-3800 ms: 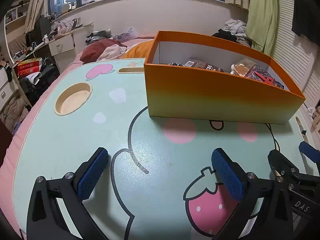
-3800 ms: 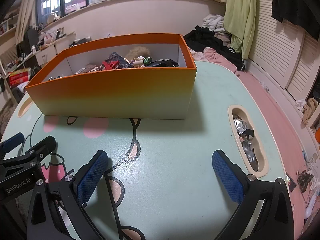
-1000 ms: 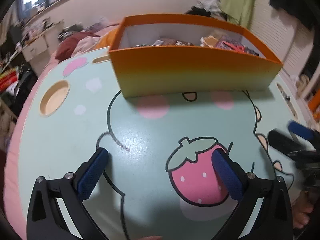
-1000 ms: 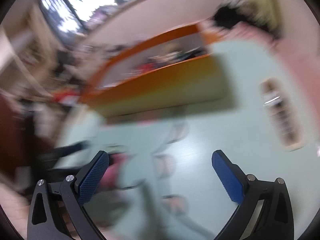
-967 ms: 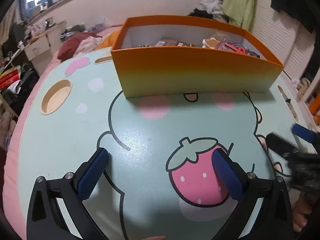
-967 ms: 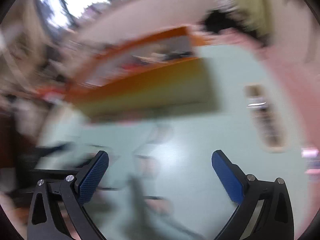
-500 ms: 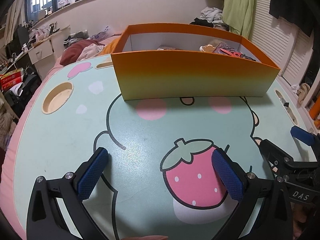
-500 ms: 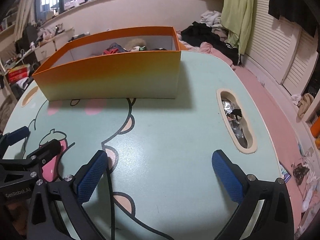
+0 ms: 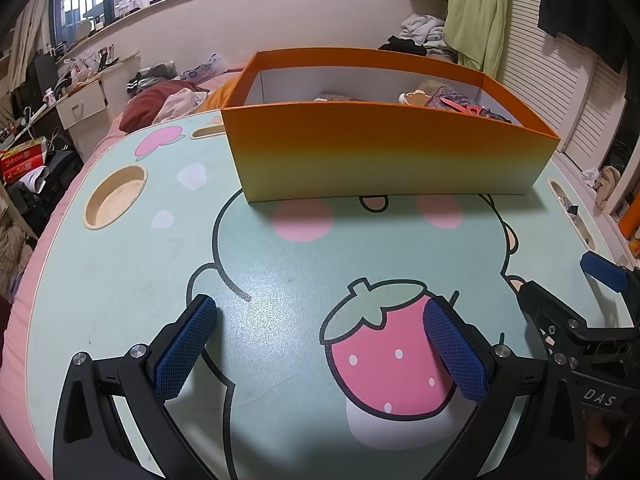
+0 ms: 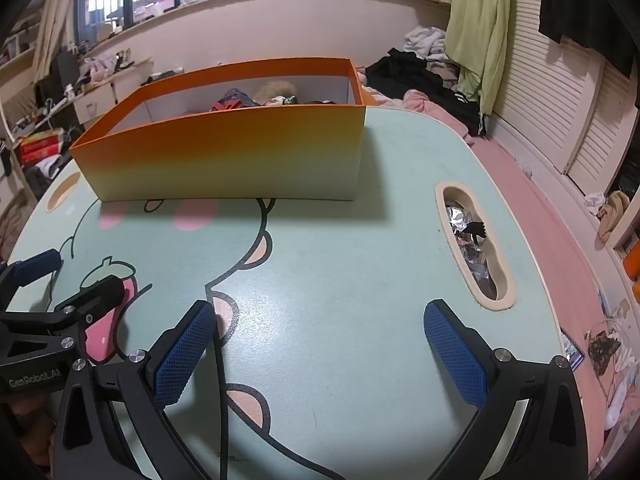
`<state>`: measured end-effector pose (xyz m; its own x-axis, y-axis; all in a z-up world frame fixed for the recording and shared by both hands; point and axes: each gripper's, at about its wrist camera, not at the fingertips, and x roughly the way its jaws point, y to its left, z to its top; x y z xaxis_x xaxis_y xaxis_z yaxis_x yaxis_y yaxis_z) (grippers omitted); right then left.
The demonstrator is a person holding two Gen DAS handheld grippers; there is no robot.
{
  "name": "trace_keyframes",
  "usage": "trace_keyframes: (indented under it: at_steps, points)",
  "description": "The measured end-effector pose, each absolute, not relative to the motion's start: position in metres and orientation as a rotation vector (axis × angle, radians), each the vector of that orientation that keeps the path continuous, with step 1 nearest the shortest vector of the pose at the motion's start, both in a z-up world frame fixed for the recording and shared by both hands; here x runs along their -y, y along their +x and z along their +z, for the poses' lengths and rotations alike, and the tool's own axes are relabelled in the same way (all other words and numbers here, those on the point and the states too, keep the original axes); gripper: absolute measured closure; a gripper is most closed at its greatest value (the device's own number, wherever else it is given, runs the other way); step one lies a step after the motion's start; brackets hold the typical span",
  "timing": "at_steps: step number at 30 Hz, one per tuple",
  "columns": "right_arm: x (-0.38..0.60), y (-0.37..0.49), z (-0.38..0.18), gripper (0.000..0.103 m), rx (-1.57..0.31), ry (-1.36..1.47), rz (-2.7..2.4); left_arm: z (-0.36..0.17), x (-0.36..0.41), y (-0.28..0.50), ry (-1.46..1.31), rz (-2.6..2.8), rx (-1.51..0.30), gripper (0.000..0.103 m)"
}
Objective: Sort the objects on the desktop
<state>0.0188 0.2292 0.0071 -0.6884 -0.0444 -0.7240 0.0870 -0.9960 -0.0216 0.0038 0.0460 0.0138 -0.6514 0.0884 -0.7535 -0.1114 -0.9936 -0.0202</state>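
While my left hand-held gripper [image 9: 320,344] and right hand-held gripper [image 10: 320,344] hover wide open and empty above the tabletop [image 9: 120,280], the orange box [image 9: 380,152] of sorted objects stands beyond.

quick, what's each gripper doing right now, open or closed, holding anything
Left gripper: open, holding nothing, above the table.
Right gripper: open, holding nothing.
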Motion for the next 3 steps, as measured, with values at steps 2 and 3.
trace_keyframes:
  at_steps: [2, 3]
  points:
    - [-0.2298, 0.0187, 0.0072, 0.0, -0.084, 1.206, -2.82, 0.0137, -0.0463, 0.0042, -1.254, 2.759, -0.041, 0.0]
    - [-0.2296, 0.0187, 0.0073, 0.0, -0.085, 1.205, -2.82, 0.0136, -0.0465, 0.0042, -1.255, 2.759, -0.04, 0.0]
